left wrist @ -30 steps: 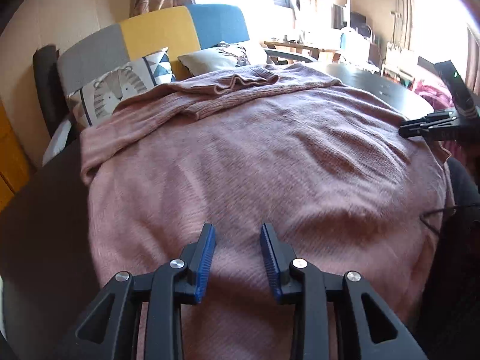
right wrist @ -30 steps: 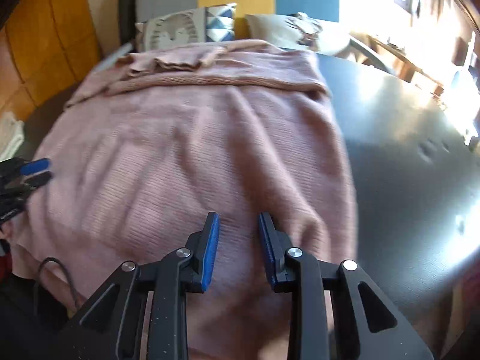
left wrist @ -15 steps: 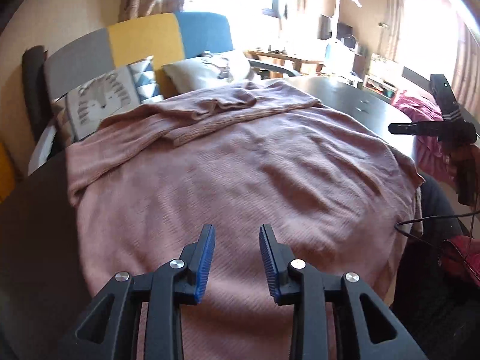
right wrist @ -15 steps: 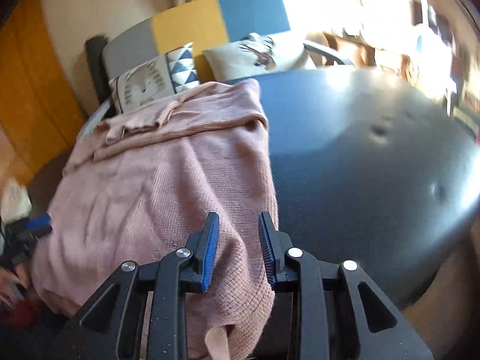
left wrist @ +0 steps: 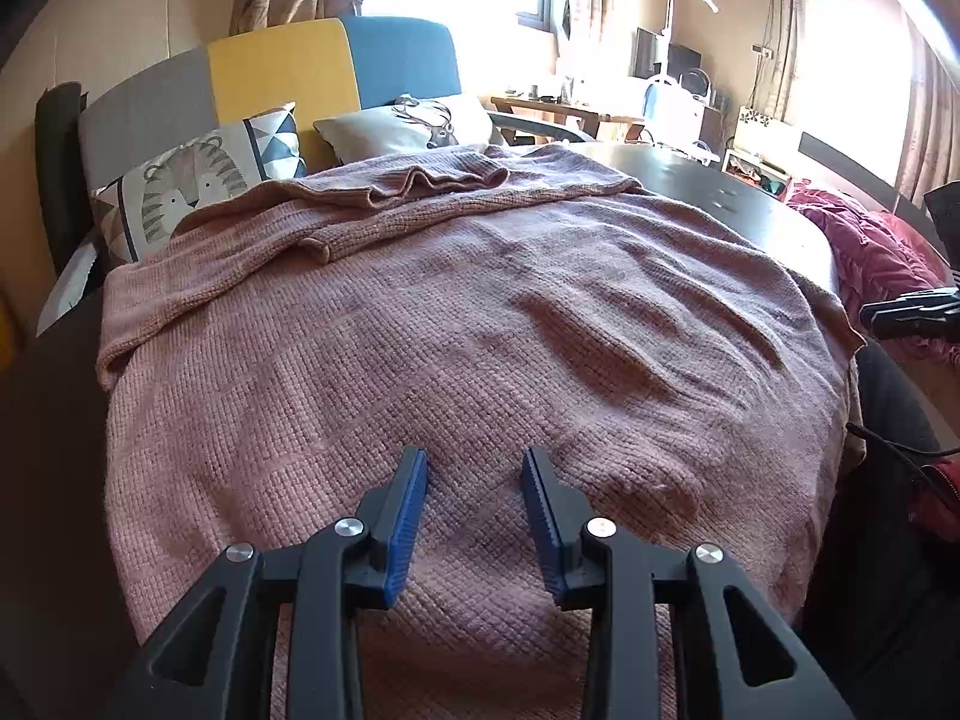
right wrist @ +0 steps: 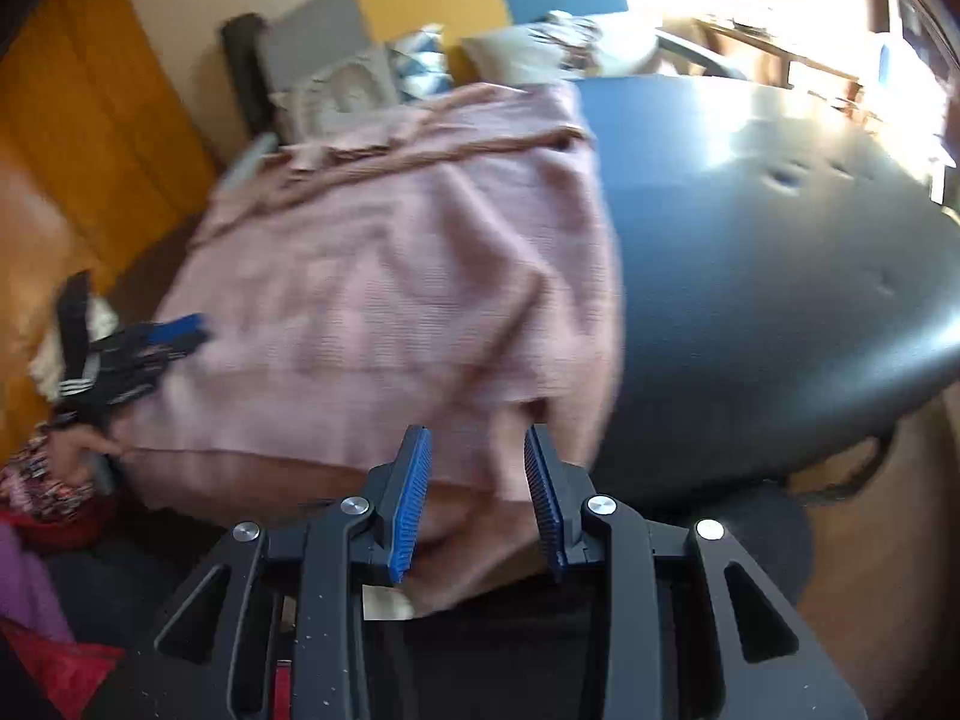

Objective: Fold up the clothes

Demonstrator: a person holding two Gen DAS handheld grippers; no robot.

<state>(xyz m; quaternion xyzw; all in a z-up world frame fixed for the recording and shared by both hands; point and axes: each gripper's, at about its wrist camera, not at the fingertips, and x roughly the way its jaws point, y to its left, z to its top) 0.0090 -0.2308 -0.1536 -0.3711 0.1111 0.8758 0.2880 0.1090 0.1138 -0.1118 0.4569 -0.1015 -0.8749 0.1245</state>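
Across most of the dark round surface [left wrist: 744, 204]: pink knit sweater [left wrist: 456, 324], spread flat-ish, hem end hanging over the near edge, far end bunched into folds up by the sofa. Looked like a sleeve folded across the top, near the collar, though hard to say for sure.

Left gripper [left wrist: 474, 474] low over the near part of the knit, blue-padded fingers [left wrist: 408, 510] apart, nothing between them but the fabric underneath. Couldn't tell whether the tips actually touched the knit or just hovered above it.

Right gripper [right wrist: 477, 468] off at the sweater's right near corner, where the cloth droops over the edge of the surface. Fingers [right wrist: 543, 498] apart too, gripping nothing, drooping corner of the sweater [right wrist: 396, 300] showing between them. Pretty blurry over there, so not much detail. Also visible from the left camera as a dark shape at the far right edge [left wrist: 906, 312], just beside the sweater's side edge.

Left gripper showing from the right camera as well [right wrist: 174, 330], blue tips over the sweater's left side, with a hand [right wrist: 78, 444] underneath on the handle.

Behind it all: patchwork sofa [left wrist: 276, 66] in grey, yellow and blue, tiger cushion [left wrist: 186, 186] and deer cushion [left wrist: 414, 123] leaning against it. Crimson cloth [left wrist: 870, 246] heaped off to the right, past the rim. Bare dark top showing to the right of the sweater, sunlight glaring on it.
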